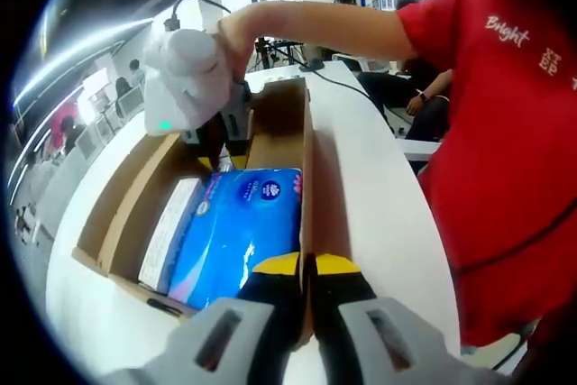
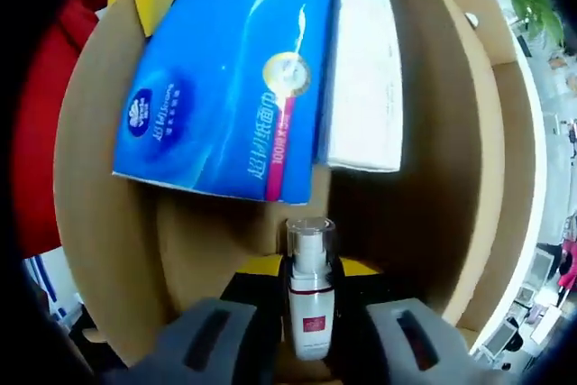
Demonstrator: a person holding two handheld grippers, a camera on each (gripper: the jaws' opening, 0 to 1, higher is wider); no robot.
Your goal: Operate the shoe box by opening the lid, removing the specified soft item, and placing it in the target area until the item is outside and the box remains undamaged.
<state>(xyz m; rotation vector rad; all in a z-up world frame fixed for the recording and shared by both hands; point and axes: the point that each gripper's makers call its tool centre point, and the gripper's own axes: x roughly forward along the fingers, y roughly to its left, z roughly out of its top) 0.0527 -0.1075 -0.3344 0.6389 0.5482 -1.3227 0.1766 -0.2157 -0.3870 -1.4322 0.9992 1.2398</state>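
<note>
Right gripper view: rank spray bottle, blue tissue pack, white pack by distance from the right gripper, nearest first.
1. Spray bottle: clamped between the right gripper's jaws, low in the box.
2. Blue tissue pack: ahead of the bottle, toward the view's left.
3. White pack: beside the blue one, on the right; its near edge is too close to the blue pack's to call.

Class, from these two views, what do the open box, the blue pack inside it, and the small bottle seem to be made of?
The open brown box looks like matte cardboard: plain tan walls with thin edges. The blue tissue pack appears wrapped in glossy plastic film, judging by its sheen and printing. The small white spray bottle, held between the right gripper's jaws, looks like smooth plastic with a clear cap, though glass is possible.
</note>
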